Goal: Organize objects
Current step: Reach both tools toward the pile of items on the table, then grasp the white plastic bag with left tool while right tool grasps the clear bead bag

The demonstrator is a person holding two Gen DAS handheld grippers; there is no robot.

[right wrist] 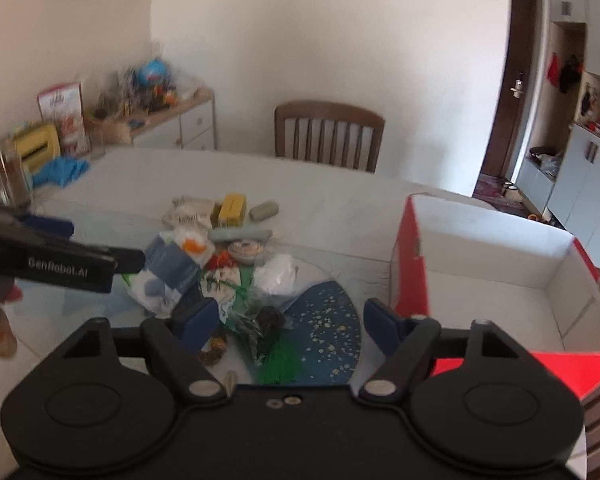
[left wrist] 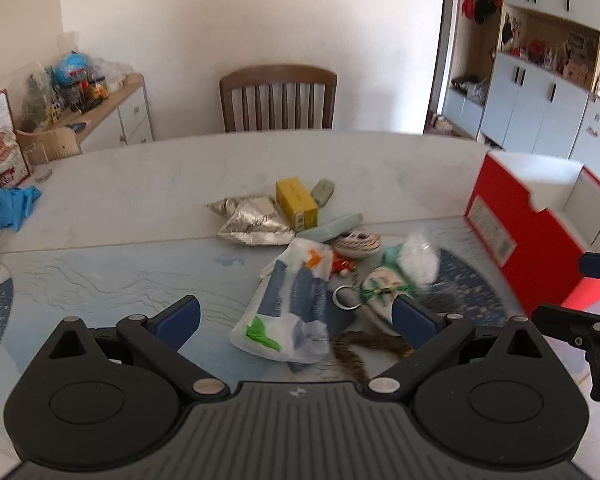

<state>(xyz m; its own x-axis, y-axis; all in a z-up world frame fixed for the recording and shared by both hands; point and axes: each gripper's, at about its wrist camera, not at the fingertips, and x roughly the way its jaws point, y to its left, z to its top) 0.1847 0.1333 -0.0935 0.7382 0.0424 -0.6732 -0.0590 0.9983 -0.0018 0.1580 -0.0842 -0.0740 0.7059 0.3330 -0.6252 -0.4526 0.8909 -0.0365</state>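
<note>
A heap of small objects lies mid-table: a yellow box [left wrist: 296,203] [right wrist: 233,209], a silver foil pouch [left wrist: 250,219], a white printed plastic bag [left wrist: 290,312] [right wrist: 168,272], a grey-green bar [left wrist: 332,227], a key ring [left wrist: 346,298] and a clear bag with white stuff [left wrist: 418,258] [right wrist: 276,274]. A red box with a white inside [left wrist: 516,216] [right wrist: 492,276] stands open at the right. My left gripper [left wrist: 296,318] is open above the printed bag. My right gripper [right wrist: 290,322] is open and empty over the heap's near edge, left of the red box.
A wooden chair [left wrist: 278,98] stands behind the table. A blue cloth [left wrist: 8,208] and a glass [left wrist: 40,162] lie at the table's left end. A cluttered sideboard [left wrist: 100,108] stands at the back left, grey cupboards [left wrist: 540,108] at the right.
</note>
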